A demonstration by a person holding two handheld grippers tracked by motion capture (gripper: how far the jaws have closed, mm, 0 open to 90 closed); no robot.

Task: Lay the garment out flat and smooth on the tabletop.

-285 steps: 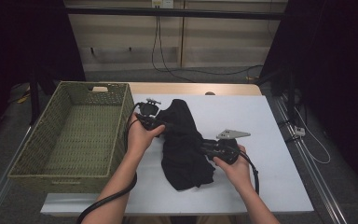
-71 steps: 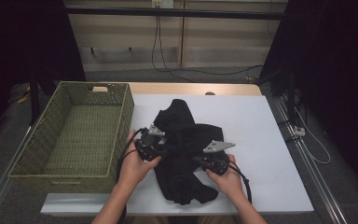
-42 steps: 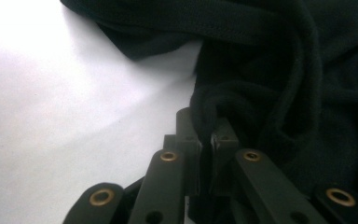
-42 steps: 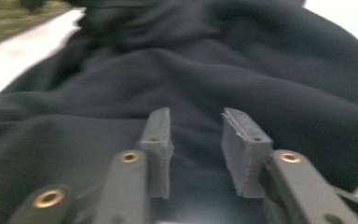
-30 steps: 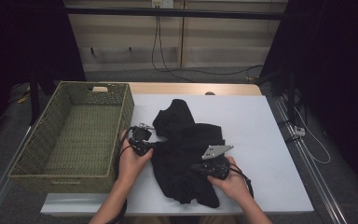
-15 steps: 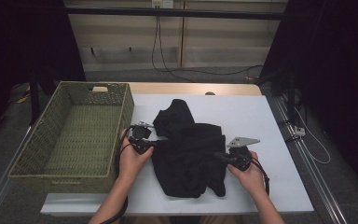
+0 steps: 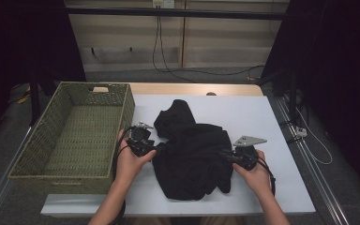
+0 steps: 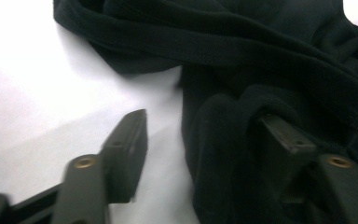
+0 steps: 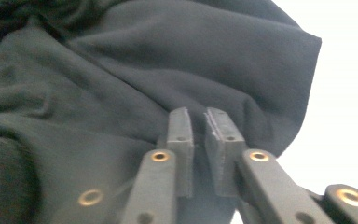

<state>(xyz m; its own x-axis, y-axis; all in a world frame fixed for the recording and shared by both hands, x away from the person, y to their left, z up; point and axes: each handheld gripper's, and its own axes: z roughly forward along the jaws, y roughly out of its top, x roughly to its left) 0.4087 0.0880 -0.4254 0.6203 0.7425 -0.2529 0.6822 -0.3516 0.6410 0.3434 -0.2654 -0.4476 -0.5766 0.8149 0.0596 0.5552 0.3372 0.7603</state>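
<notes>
Fingers of the left gripper (image 7: 155, 148), just opened wide, straddle a fold of the crumpled black fabric garment (image 7: 192, 152): one finger (image 8: 127, 142) on the bare white surface (image 7: 262, 112), the other under cloth. Right gripper (image 7: 226, 154) fingers, just parted slightly, hold nothing clamped at the garment's right edge. Garment lies centre frame, right of the green woven basket (image 7: 61, 110).

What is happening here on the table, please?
A person is arranging a black garment on a white table with a gripper in each hand. The left gripper has just been opening; its fingers stand apart, one beside the cloth and one tucked under a fold. The right gripper has begun to open at the garment's other edge, with a narrow gap showing. A green wicker basket stands at the left.
</notes>
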